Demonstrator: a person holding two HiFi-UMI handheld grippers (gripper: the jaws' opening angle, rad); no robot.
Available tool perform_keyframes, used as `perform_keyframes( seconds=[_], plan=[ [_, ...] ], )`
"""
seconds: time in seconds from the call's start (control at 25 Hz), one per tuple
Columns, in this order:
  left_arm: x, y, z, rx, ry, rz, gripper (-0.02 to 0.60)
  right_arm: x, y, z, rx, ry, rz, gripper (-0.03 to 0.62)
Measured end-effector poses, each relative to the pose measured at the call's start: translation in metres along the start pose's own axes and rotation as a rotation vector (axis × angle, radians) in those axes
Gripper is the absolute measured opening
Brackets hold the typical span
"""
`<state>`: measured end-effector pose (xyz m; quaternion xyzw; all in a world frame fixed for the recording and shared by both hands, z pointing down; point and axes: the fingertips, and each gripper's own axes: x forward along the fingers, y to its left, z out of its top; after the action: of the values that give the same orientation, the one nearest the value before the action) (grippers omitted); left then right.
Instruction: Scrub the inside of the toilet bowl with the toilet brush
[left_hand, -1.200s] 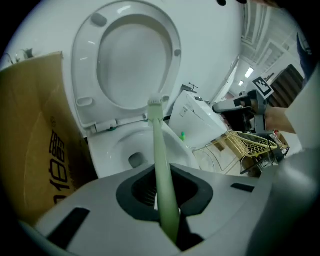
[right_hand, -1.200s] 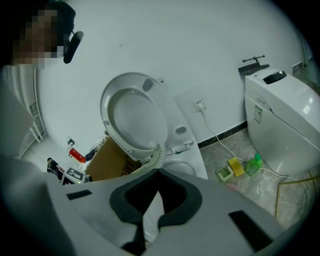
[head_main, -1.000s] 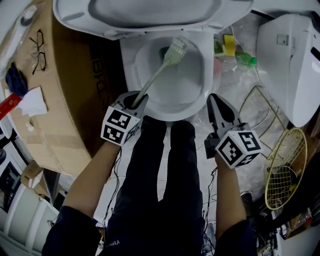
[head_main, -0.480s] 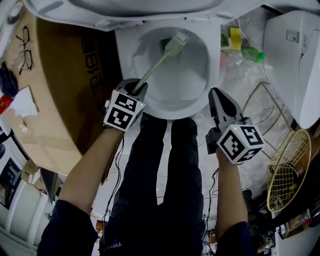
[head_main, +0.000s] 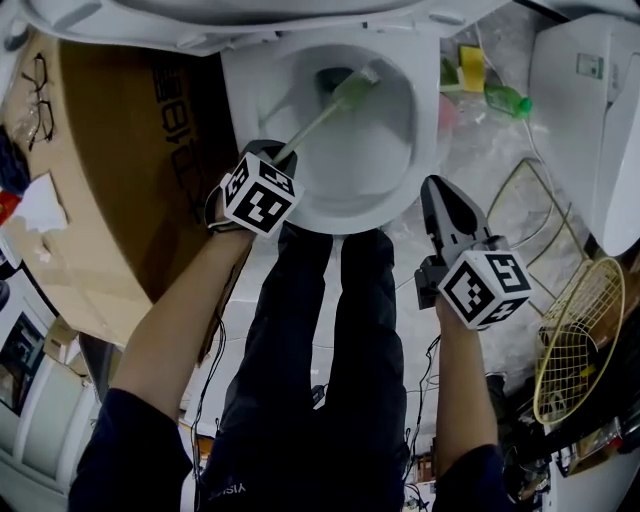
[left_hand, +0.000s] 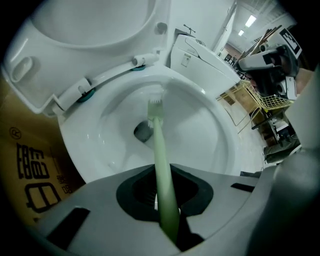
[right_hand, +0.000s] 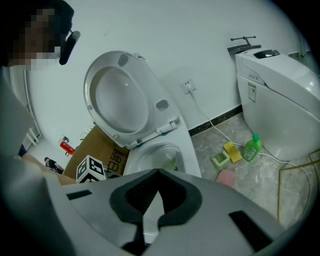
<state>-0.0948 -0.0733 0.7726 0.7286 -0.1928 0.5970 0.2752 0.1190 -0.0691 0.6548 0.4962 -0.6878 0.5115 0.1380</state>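
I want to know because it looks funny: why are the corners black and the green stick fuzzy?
Left gripper view: the wide-angle lens curves the toilet bowl and blackens the corners; the toilet brush handle is out of focus close to the camera, clearer at its bristles. Right gripper view: same dark corners. Head view: evenly lit, no black corners.

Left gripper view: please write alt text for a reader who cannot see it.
The left tongs are shut on the pale green handle of a toilet brush, whose head reaches down into the white toilet bowl near the drain. The raised lid stands behind, a cardboard box at left.
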Motion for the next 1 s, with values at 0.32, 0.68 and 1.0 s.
perform_keyframes(
  seconds=[0.32, 0.68, 1.0],
  plan=[
    [0.016, -0.008, -0.014, 0.019, 0.075, -0.011, 0.052, 0.003, -0.009, -0.01, 0.014, 0.014, -0.003, 0.005],
    [0.017, -0.026, -0.034, 0.107, 0.154, -0.043, 0.052, 0.001, -0.009, -0.017, 0.015, 0.026, 0.003, 0.005],
    [0.006, -0.036, -0.059, 0.113, 0.235, -0.077, 0.052, 0.003, 0.006, -0.016, -0.003, 0.046, 0.038, 0.005]
  ],
)
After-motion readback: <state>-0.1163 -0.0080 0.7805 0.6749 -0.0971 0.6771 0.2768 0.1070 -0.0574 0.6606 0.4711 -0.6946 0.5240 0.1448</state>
